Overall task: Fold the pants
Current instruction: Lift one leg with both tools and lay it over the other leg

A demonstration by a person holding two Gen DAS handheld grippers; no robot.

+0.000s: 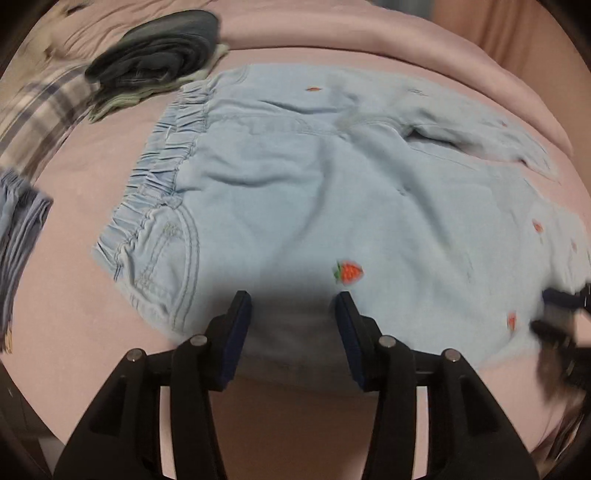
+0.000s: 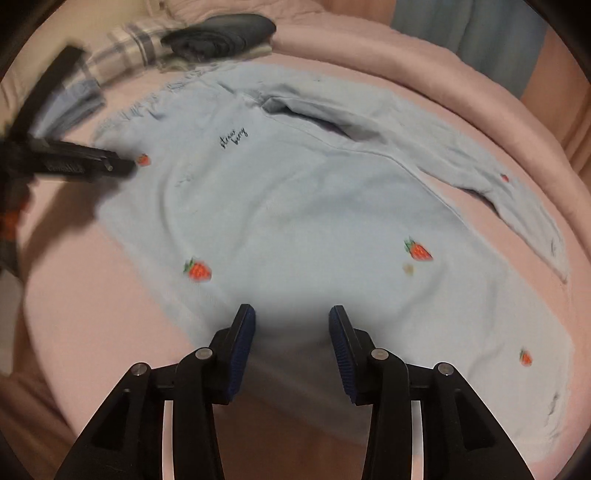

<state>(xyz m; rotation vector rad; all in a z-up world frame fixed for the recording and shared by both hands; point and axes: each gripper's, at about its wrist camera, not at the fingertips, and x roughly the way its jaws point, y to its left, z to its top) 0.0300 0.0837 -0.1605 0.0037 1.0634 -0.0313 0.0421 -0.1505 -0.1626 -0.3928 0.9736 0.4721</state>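
Observation:
Light blue pants (image 1: 295,184) with small red strawberries lie spread flat on a pink bed sheet (image 1: 74,295), the gathered waistband (image 1: 166,155) at the left and one leg folded over at the far right. My left gripper (image 1: 291,299) hovers open over their near edge, with no cloth between its pads. In the right wrist view the same pants (image 2: 314,203) fill the middle, and my right gripper (image 2: 291,310) stands open above the near hem, its pads apart and free of cloth. The left gripper (image 2: 110,164) shows blurred at the left by a strawberry.
A pile of dark folded clothes (image 1: 159,59) sits at the back left, next to plaid cloth (image 1: 37,110) and folded blue denim (image 1: 18,221). A bunched pink duvet (image 1: 369,33) runs along the far side. The bed's near edge lies under the grippers.

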